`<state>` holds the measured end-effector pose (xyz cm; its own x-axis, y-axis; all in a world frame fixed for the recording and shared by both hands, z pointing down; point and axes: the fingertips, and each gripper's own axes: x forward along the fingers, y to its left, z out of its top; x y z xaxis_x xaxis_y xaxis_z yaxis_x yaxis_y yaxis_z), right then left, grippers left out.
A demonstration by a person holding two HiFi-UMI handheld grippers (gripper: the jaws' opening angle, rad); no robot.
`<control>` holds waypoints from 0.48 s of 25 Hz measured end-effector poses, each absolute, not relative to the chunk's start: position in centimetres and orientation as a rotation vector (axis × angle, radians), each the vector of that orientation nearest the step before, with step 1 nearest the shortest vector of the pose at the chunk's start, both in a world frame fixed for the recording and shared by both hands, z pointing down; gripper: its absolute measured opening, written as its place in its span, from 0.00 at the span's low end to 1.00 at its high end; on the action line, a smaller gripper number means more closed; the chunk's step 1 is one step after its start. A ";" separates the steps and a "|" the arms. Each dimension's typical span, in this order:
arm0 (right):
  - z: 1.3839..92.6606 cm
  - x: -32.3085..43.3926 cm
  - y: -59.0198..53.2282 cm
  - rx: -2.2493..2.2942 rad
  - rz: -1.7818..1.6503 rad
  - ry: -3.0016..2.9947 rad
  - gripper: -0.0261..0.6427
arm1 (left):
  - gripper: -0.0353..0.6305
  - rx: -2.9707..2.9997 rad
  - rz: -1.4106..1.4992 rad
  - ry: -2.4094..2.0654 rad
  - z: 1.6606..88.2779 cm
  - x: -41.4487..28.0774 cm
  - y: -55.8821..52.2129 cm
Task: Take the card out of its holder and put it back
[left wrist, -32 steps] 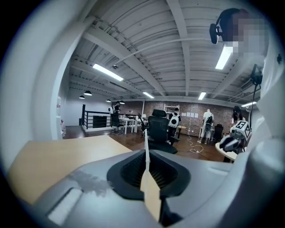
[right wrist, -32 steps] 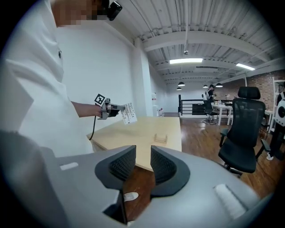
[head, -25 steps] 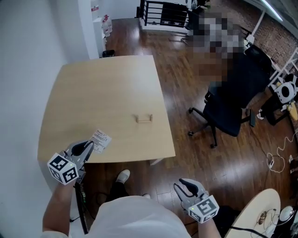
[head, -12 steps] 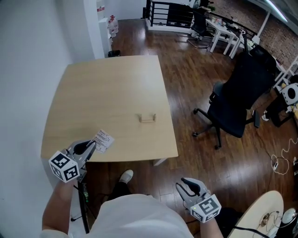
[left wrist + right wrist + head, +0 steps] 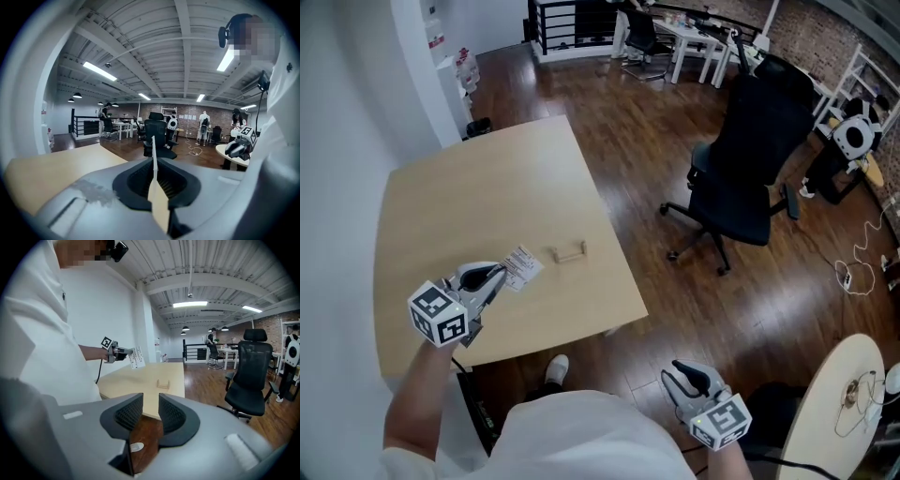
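Jaws of left hand-held gripper [image 5: 154,172] pressed together on card [image 5: 159,206]. Card seen edge-on: thin pale strip rising upright from between dark ribbed pads. Light wood desk [image 5: 47,168] at left beyond jaws. Black office chair [image 5: 157,133] straight ahead on dark wood floor. Right hand-held gripper [image 5: 230,151] with marker cube at far right, over pale round table [image 5: 221,151]. White shirt [image 5: 281,117] fills right side. Black railing [image 5: 84,126] far left.
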<state>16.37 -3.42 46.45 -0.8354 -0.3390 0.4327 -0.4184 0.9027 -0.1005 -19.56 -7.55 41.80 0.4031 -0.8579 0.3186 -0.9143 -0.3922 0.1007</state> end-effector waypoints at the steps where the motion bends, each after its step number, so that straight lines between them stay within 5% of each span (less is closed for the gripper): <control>1: 46.6 16.3 -3.5 0.581 0.276 -2.645 0.20 | 0.08 2.427 0.325 -1.525 41.9 -19.5 -8.8; 12: 47.1 13.1 -3.2 0.853 0.347 -2.539 0.20 | 0.08 2.613 0.416 -1.187 46.1 -20.1 -18.7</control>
<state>13.10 -3.19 47.08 -0.7146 -0.5108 0.4779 -0.6202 0.7786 -0.0952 -20.11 -18.65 46.10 0.6292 -0.6924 0.3531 -0.7612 -0.6407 0.1002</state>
